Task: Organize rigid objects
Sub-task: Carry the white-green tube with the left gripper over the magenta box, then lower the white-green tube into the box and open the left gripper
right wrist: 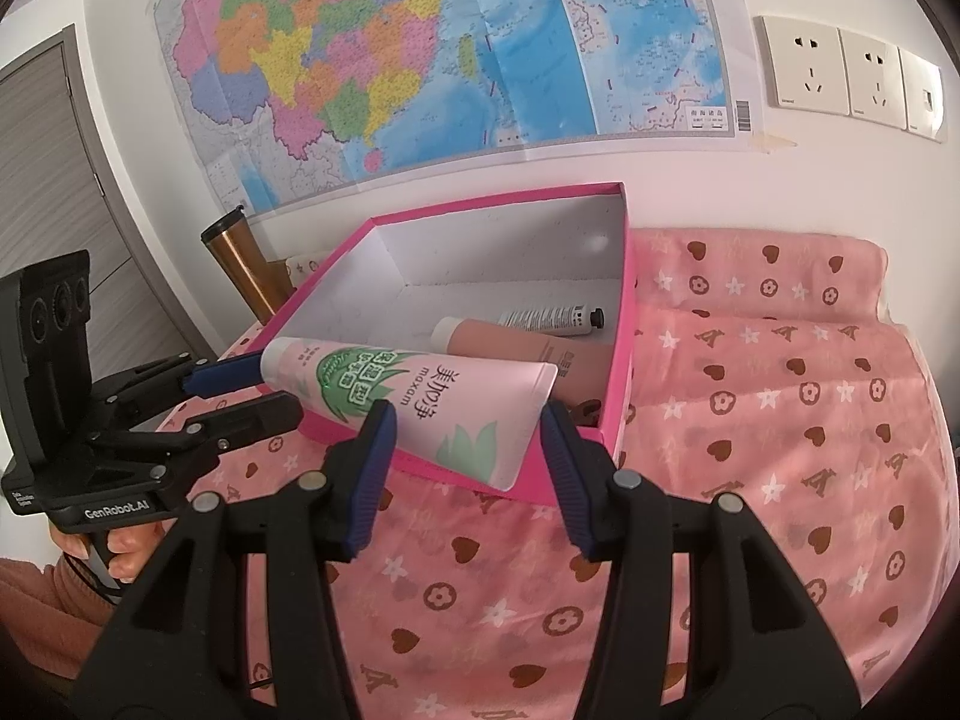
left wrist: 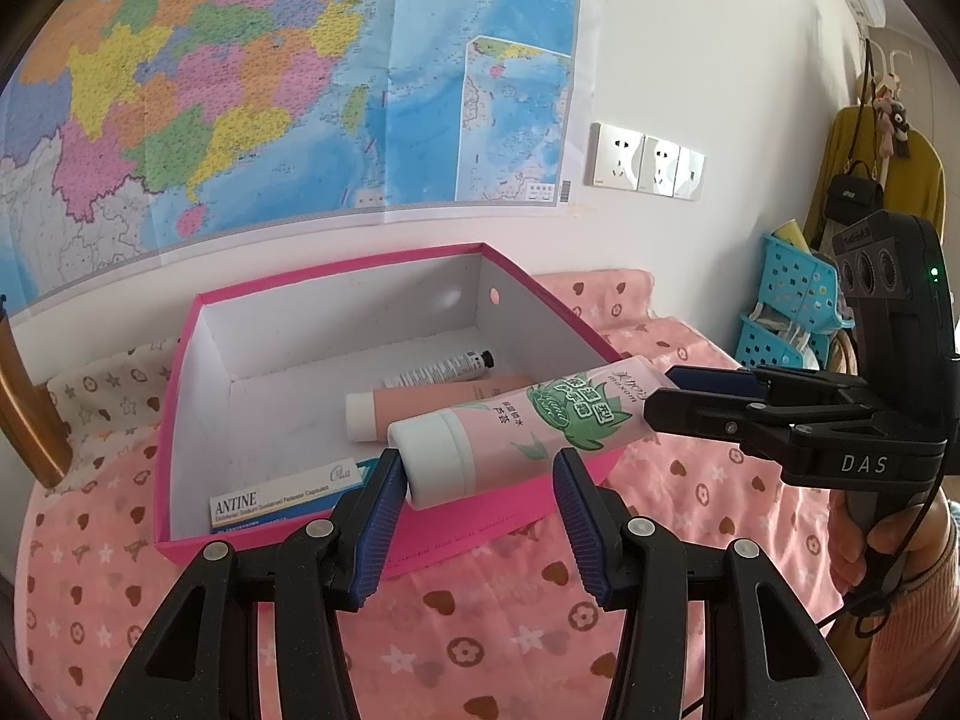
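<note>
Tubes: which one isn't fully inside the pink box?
The big pink aloe-print tube, lying across the box front rim between both grippers; the salmon tube and small white tube lie inside.

Both grippers tilt downward at the pink tube point(left wrist: 516, 426), the left gripper point(left wrist: 480, 498) clamping its cap, the right gripper point(right wrist: 468, 456) clamping its flat end.

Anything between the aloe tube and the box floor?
Yes. The aloe tube crosses above the near corner rim of the pink box, and the peach tube lies on the floor just behind it. The floor toward the far wall looks bare.
</note>
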Tool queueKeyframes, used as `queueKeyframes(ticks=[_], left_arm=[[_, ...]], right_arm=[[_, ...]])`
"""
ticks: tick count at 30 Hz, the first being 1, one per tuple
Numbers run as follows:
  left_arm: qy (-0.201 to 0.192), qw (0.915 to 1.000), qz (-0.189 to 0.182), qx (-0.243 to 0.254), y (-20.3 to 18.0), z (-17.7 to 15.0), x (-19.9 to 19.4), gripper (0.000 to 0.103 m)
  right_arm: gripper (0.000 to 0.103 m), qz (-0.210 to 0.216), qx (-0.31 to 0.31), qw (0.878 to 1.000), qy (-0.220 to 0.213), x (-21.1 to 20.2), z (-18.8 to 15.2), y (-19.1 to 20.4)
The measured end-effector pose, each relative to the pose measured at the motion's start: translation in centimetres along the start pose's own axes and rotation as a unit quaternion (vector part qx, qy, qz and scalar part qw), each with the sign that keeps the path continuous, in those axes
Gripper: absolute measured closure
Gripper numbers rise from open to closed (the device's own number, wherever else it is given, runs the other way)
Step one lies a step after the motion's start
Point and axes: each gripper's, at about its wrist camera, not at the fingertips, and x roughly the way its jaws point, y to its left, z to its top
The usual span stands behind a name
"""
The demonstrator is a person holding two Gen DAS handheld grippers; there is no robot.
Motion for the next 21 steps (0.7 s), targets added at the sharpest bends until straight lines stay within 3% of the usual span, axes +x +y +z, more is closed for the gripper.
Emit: queueKeyframes(ticks=[21], left_arm=[[0.002, 0.9999, 0.011, -0.005, 0.8, 1.4, 1.7, 0.052]], right_arm=[[0.050, -0.002, 0.000, 1.000, -0.001, 1.2, 1.7, -0.8]])
